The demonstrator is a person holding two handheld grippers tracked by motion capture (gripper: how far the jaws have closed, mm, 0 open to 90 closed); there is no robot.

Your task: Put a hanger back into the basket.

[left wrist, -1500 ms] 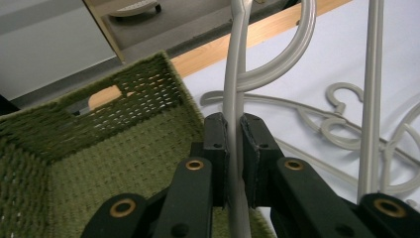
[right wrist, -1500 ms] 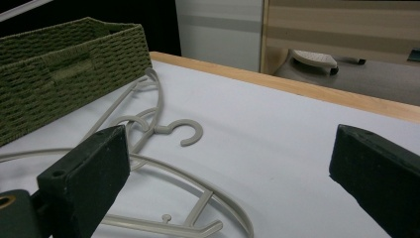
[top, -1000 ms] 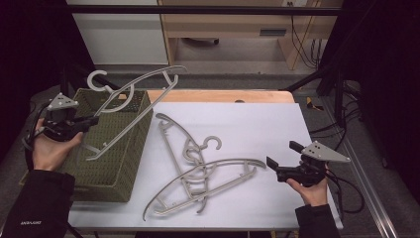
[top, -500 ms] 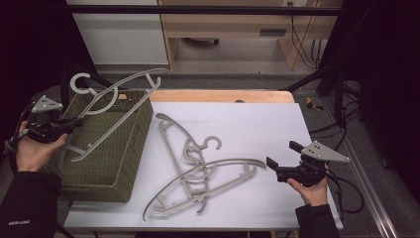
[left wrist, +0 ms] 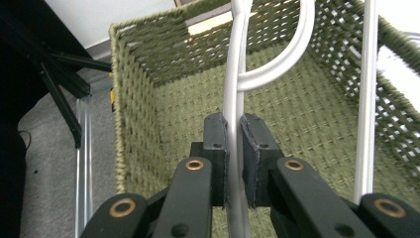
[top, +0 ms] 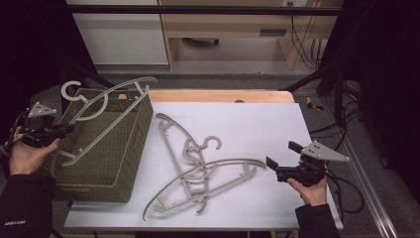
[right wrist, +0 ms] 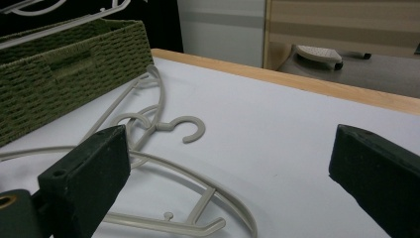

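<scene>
Left tool [top: 63, 130]: held at the left edge of the bench, beside the woven olive-green rectangular basket [top: 116, 148]. Its pads are clamped on the thin bar of a pale grey plastic clothes hanger [top: 106, 96], as shown in the left gripper view [left wrist: 236, 163]. The hanger [left wrist: 237, 84] is carried tilted over the open basket [left wrist: 143, 89], its hook raised above the far left corner.

Centre of the white-topped bench [top: 257, 124]: two more pale grey plastic hangers [top: 198, 173] are laid crossing each other, one hook curled up between them, just right of the basket and apart from it.

Right tool [top: 277, 161]: held low near the bench's right edge, pointed toward the crossed hangers [right wrist: 163, 144]. Its jaws are spread wide with nothing between them, as seen in the right gripper view [right wrist: 228, 168].
</scene>
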